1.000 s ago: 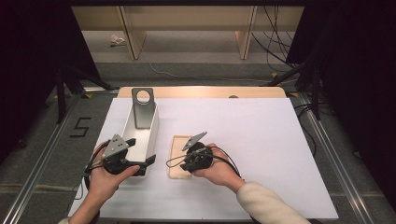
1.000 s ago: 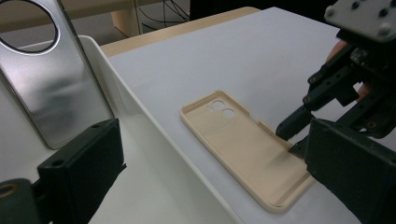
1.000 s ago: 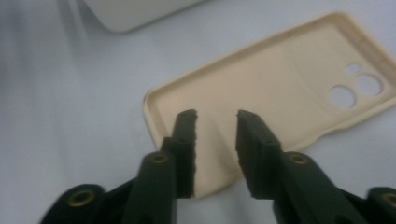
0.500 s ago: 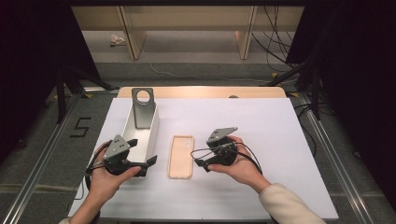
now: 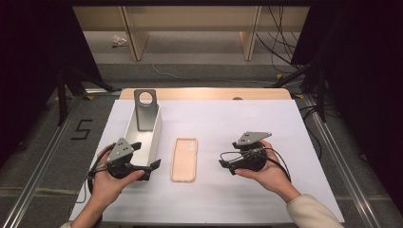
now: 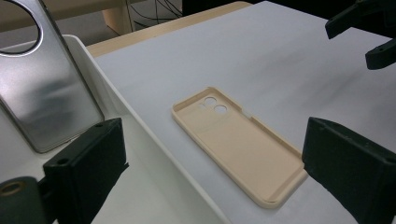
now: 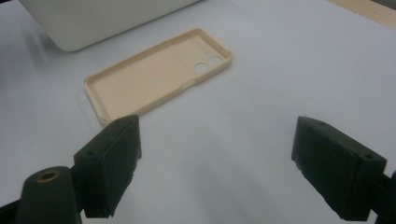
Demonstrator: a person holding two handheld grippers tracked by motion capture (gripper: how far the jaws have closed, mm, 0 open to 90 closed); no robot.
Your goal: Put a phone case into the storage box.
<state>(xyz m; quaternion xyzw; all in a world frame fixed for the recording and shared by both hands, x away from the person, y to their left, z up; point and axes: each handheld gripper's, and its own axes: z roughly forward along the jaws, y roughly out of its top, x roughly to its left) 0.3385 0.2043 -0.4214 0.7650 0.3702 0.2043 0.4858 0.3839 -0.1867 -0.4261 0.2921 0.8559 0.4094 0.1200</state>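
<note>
The tan phone case (image 5: pixel 184 159) lies flat, open side up, on the white surface (image 5: pixel 247 118), between the grippers. Its long side runs away from the person, camera holes far. The right gripper (image 5: pixel 227 166) has just opened wide, empty; the left gripper (image 5: pixel 153 167) is wide too. The floor is grey.

My left gripper (image 5: pixel 153 166) and right gripper (image 5: pixel 224 165): black bodies, blocky black jaws with small screw holes, grey three-cornered top plates, black cables looping off. Cream sleeve (image 5: pixel 311 213) on my right arm.
</note>
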